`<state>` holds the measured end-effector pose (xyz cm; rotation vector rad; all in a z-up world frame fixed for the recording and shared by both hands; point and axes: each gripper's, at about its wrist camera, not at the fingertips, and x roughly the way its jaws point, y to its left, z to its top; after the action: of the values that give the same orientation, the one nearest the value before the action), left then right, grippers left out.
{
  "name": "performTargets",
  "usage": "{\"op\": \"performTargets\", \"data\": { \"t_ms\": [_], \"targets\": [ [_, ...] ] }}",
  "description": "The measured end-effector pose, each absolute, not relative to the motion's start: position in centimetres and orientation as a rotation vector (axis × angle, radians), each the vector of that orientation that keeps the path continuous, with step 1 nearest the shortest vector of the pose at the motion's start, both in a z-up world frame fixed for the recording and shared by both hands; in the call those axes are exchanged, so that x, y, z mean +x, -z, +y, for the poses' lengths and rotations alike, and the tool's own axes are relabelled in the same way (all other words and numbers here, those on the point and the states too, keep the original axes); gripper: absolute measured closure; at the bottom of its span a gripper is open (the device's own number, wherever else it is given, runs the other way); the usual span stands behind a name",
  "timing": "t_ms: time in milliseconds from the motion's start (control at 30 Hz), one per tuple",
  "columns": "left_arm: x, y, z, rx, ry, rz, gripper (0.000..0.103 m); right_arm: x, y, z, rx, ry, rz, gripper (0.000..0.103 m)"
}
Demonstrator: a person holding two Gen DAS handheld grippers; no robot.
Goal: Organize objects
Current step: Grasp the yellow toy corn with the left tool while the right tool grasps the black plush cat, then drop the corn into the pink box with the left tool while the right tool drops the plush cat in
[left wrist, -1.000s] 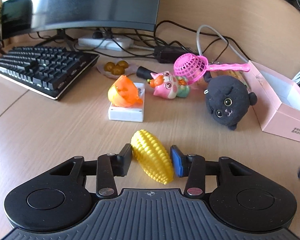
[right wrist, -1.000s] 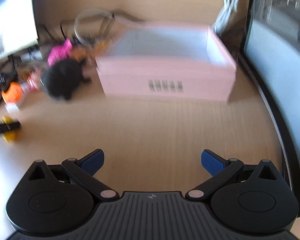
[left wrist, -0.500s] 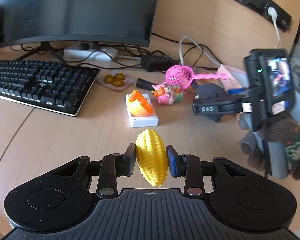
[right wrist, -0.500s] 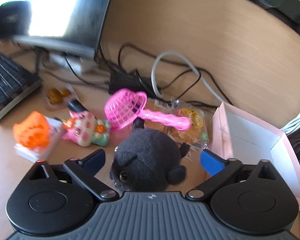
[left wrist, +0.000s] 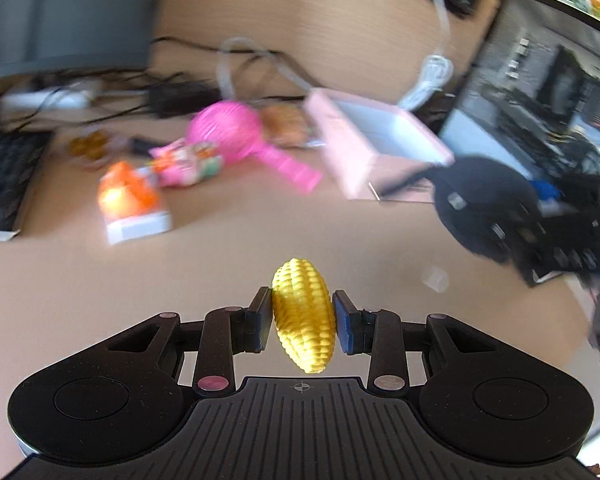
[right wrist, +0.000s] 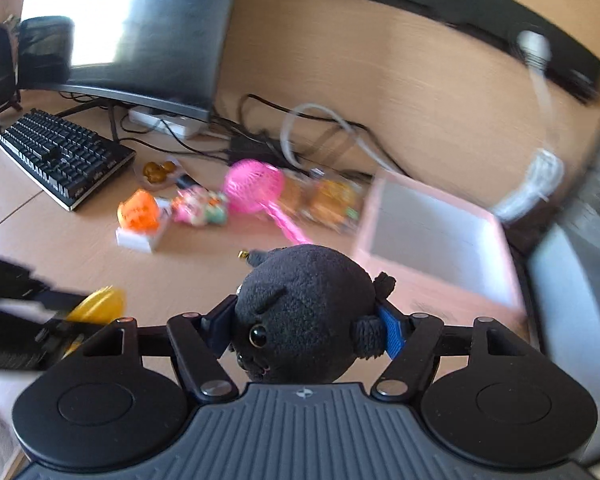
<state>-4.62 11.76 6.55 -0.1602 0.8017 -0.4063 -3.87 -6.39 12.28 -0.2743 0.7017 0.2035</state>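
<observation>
Yellow corn (left wrist: 304, 320) sits clenched in the left hand-held gripper (left wrist: 302, 320); the right hand-held gripper (right wrist: 306, 330), its jaws just closing, grasps the plush (right wrist: 304, 312), which could squirm loose, being soft and round.

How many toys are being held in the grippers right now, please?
2. The corn is clamped in the left gripper; the black plush sits between the right gripper pads, whose jaws have just been closing on it. Other toys lie on the desk.
</observation>
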Motion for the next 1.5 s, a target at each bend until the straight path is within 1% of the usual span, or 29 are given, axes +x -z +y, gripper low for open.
{"op": "performTargets", "data": {
  "t_ms": [133,233,367,433,500,600,700,867,1033,1133,1167,1200,1267,1333,1400,1500],
  "targets": [
    [-1.9,-9.7,7.6,-0.114,0.478,0.710,0.067,-7.1,-13.7,-11.5,-0.255,-0.106,0.680,0.033],
    [1.5,-12.5,3.8,-0.051,0.474,0.591,0.067,-7.7,-14.4,-14.7,-0.227,-0.064,0.623,0.033],
    [7.3,-15.0,-1.5,-0.092,0.477,0.526,0.066,-8.2,-15.4,-17.9,-0.186,-0.035,0.535,0.033],
    [10.5,-14.5,-4.3,-0.065,0.480,0.532,0.063,-8.0,-15.6,-19.4,-0.132,-0.022,0.524,0.033],
    [13.3,-12.8,-7.1,0.009,0.403,0.541,0.064,-7.8,-15.6,-20.6,-0.101,-0.021,0.516,0.033],
    [15.3,-11.1,-8.4,-0.032,0.358,0.608,0.064,-7.1,-15.5,-21.4,-0.097,-0.011,0.501,0.033],
    [14.6,-10.3,-8.0,-0.064,0.342,0.636,0.064,-6.6,-15.6,-22.6,-0.074,-0.009,0.488,0.033],
    [10.2,-8.8,-4.4,-0.101,0.329,0.699,0.064,-4.3,-15.2,-24.2,-0.020,-0.007,0.511,0.033],
    [5.2,-6.2,0.3,-0.136,0.241,0.791,0.064,1.3,-16.9,-22.9,0.022,-0.033,0.462,0.033],
    [3.3,-4.8,3.1,-0.161,0.180,0.830,0.064,5.6,-18.2,-21.0,-0.004,-0.026,0.385,0.034],
    [3.0,-4.5,4.0,-0.163,0.159,0.837,0.064,6.7,-18.3,-20.4,-0.026,-0.021,0.374,0.028],
    [2.8,-4.3,4.7,-0.169,0.141,0.842,0.064,8.1,-18.3,-19.7,-0.048,-0.021,0.385,0.014],
    [2.7,-4.1,6.4,-0.193,0.099,0.839,0.064,9.9,-18.0,-19.0,-0.048,-0.014,0.414,0.005],
    [2.7,-4.1,7.9,-0.225,0.059,0.832,0.064,10.0,-17.1,-18.2,-0.030,-0.039,0.454,0.004],
    [3.3,-4.4,8.9,-0.261,0.037,0.830,0.064,9.2,-15.7,-17.2,-0.031,-0.071,0.490,0.000],
    [5.0,-5.3,10.3,-0.310,0.022,0.798,0.064,6.9,-13.3,-15.5,-0.077,-0.082,0.545,0.000]
  ]
}}
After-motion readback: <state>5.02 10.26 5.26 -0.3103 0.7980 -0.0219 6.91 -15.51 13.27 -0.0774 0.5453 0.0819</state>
